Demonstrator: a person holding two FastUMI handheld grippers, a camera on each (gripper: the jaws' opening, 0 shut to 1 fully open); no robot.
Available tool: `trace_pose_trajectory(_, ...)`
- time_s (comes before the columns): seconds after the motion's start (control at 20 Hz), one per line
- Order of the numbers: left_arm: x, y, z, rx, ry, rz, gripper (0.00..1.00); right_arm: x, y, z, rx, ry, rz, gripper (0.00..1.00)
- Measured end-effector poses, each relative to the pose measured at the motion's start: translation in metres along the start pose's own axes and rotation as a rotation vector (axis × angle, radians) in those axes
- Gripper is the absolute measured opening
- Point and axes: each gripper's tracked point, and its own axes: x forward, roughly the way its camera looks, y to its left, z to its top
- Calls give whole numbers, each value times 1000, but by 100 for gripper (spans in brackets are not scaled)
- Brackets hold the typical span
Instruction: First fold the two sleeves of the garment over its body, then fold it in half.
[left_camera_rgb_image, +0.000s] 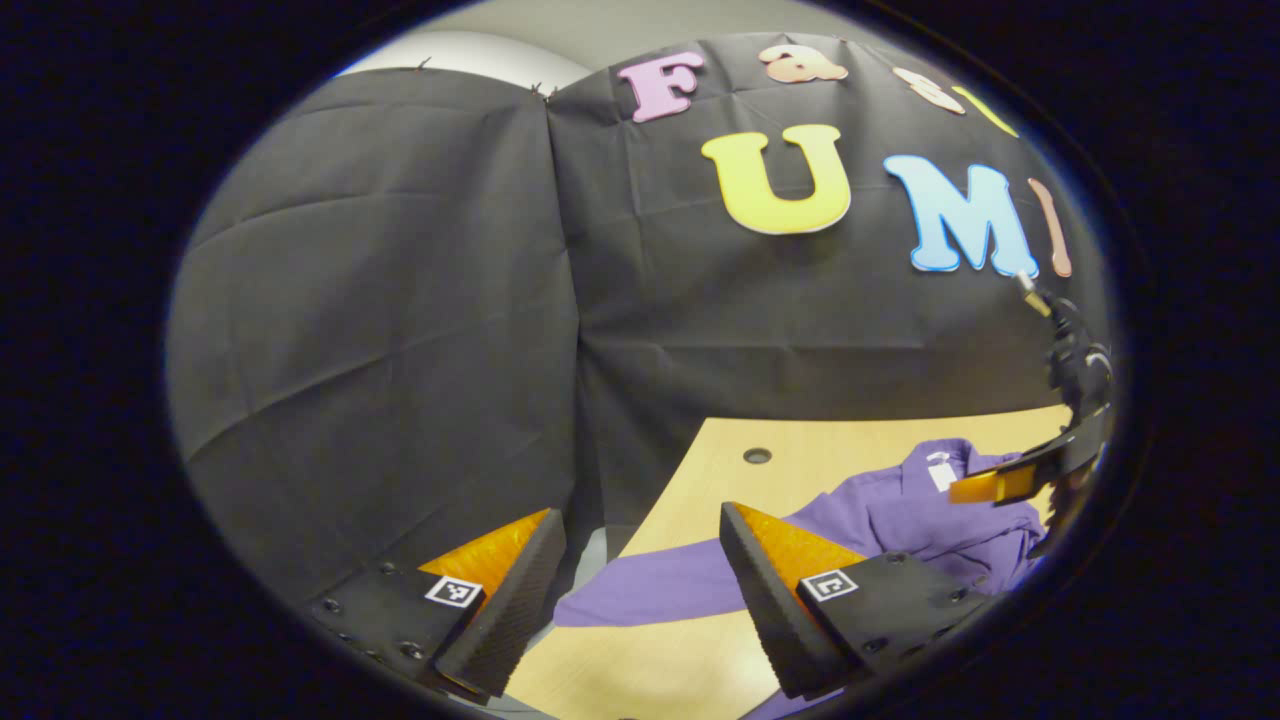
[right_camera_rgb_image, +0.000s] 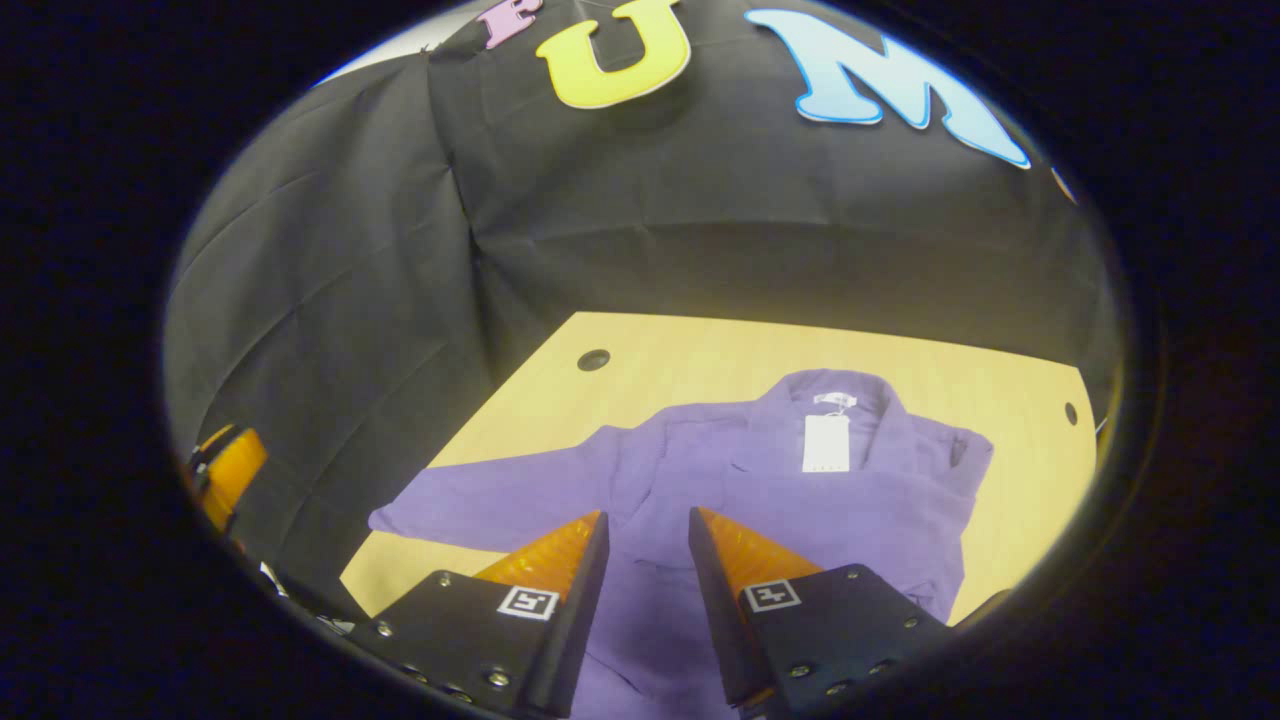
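A: Nearest us, the right gripper (right_camera_rgb_image: 648, 535) hangs over the purple long-sleeved cloth garment (right_camera_rgb_image: 760, 480), jaws apart, holding nothing.

B: We see the left gripper (left_camera_rgb_image: 640, 545) likewise, beside its outstretched sleeve (left_camera_rgb_image: 650, 590). The garment lies on the pale wooden counter (right_camera_rgb_image: 700, 350).

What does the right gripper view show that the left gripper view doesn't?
Right gripper view: the garment's whole body laid out, a second table hole at the right edge, and the left tool far off at the left edge.
Left gripper view: the right tool from outside, in front of the collar area.
Both: the purple garment, its spread sleeve, the white tag, the table, one hole and the black cloth.
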Motion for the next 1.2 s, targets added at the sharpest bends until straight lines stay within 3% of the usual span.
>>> trace_pose_trajectory(0.55, 109, 27, -149, -42, 297, 9, 100, -70, -30, 10, 108, -83, -115, 53)
trace_pose_trajectory(0.75, 137, 38, -194, -85, 395, 54, 100, -88, -30, 13, 120, -105, -135, 53)
trace_pose_trajectory(1.05, 149, 41, -244, -128, 513, 90, 100, -102, -37, 16, 130, -122, -169, 53)
trace_pose_trajectory(1.2, 149, 39, -245, -153, 503, 84, 100, -102, -42, 16, 139, -121, -179, 53)
